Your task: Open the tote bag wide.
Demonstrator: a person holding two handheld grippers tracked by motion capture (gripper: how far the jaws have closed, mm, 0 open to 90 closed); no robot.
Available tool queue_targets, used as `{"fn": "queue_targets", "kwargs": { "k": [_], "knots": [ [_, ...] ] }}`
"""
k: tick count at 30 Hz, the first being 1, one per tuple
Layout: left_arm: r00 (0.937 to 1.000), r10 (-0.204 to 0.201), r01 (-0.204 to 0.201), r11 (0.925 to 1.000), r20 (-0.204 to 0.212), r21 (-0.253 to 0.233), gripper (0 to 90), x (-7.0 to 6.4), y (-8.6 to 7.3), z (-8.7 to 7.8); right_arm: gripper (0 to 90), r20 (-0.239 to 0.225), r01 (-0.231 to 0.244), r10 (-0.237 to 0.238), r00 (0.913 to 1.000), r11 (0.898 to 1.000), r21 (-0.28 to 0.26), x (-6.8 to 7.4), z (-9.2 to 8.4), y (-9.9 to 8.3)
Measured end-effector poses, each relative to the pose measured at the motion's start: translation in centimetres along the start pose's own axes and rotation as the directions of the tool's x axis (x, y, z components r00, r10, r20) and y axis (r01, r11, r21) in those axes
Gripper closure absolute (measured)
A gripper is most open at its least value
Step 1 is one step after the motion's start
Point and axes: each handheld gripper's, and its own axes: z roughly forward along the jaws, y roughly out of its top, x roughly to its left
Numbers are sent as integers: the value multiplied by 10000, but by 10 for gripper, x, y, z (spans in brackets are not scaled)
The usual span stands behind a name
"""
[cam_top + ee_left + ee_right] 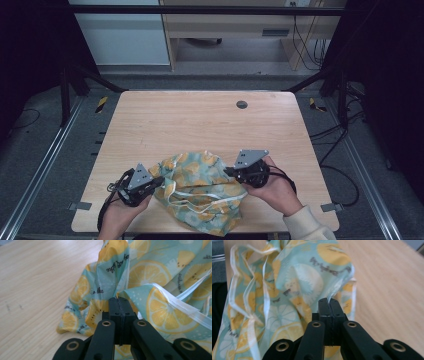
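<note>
A crumpled teal cloth (200, 187) printed with yellow lemon slices and edged with white tape lies near the table's front edge. My left gripper (156, 183) meets its left side, held by a hand. In the left gripper view the jaws are pressed together, the left gripper (119, 300) pinching a fold of the cloth (150, 270). My right gripper (230, 171) meets the cloth's right side. In the right gripper view the right gripper (328, 301) is shut on a raised edge of the cloth (294, 277).
The wooden table (200, 125) stretches bare behind the cloth, with a round dark grommet (242, 104) near its far edge. Metal frame rails (45, 160) run along both sides. Cables (330, 145) trail on the floor at the right.
</note>
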Motion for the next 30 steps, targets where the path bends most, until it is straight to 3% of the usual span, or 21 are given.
{"fn": "queue_targets", "kwargs": {
  "k": [5, 7, 11, 14, 17, 21, 30],
  "knots": [
    [9989, -343, 324, 9978, -331, -576, 900, 13, 11, -11, 900, 322, -131, 145, 9994, 9989, -442, -14, -10, 21],
    [9988, -265, 236, 9972, -400, -711, 900, 16, 16, -17, 900, 459, -232, 261, 9986, 9977, -638, -22, -12, 29],
    [9984, -55, 23, 9983, -563, -579, 900, 16, 17, -26, 900, 745, -538, 625, 9953, 9921, -1137, -38, -20, 44],
    [9986, -17, 8, 9998, -524, -176, 900, 20, 12, -21, 900, 1204, -890, 1037, 9873, 9886, -1214, -56, -19, 47],
    [9993, -102, 114, 9994, -357, 324, 900, 23, 4, -7, 900, 1382, -1400, 1508, 9789, 9865, -846, -71, -5, 41],
    [10000, -58, 64, 9957, -68, 928, 900, 20, -4, 9, 900, 1553, -2027, 2004, 9673, 9792, -7, -89, 28, 18],
    [9981, 186, -289, 9832, 582, 1805, 900, 11, -11, 20, 900, 1925, -2697, 2420, 9510, 9537, 1332, -105, 61, -19]
  ]
}}
